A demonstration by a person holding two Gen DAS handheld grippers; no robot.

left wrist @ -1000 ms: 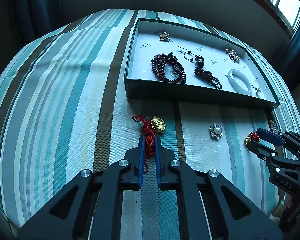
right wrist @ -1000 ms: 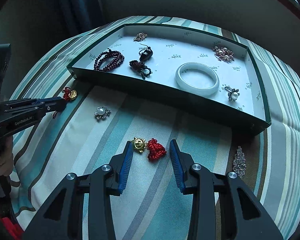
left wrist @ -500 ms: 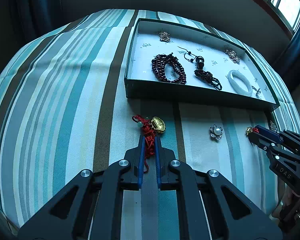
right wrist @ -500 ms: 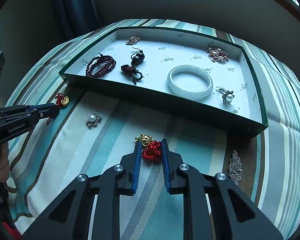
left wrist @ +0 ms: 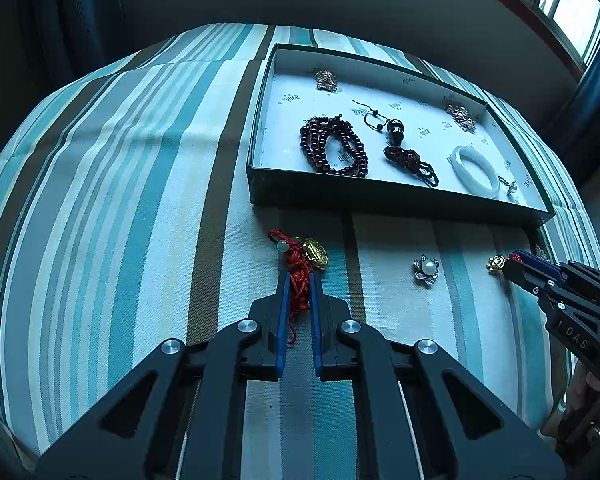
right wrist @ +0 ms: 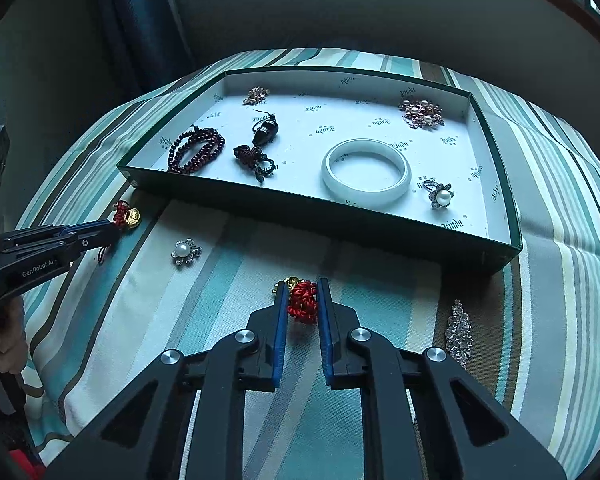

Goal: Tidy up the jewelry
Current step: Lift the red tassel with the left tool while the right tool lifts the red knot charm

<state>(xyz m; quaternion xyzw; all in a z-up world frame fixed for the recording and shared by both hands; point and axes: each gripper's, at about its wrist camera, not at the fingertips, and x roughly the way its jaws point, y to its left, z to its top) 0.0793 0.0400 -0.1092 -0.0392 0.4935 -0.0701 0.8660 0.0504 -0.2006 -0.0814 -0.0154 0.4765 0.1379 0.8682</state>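
Observation:
My left gripper (left wrist: pixel 299 276) is shut on the red cord of a charm with a gold ingot (left wrist: pixel 315 253), which lies on the striped cloth in front of the green box (left wrist: pixel 396 200). It also shows in the right wrist view (right wrist: pixel 116 226). My right gripper (right wrist: pixel 303 286) is shut on a second red knotted cord charm (right wrist: pixel 302 300) with a small gold piece (right wrist: pixel 289 281). It also shows at the right edge of the left wrist view (left wrist: pixel 514 260). The box holds dark red beads (right wrist: pixel 196 150), a white bangle (right wrist: pixel 366 172), brooches and a pearl ring (right wrist: pixel 440 196).
A pearl flower brooch (right wrist: pixel 186 251) lies on the cloth between the two grippers. A crystal brooch (right wrist: pixel 458 330) lies right of my right gripper. The box's front wall (right wrist: pixel 320 216) stands just beyond both charms. A dark curtain (right wrist: pixel 140 20) hangs behind.
My right gripper has closed from wide open onto the red knotted charm and moved forward. My left gripper stays shut on its red cord without moving.

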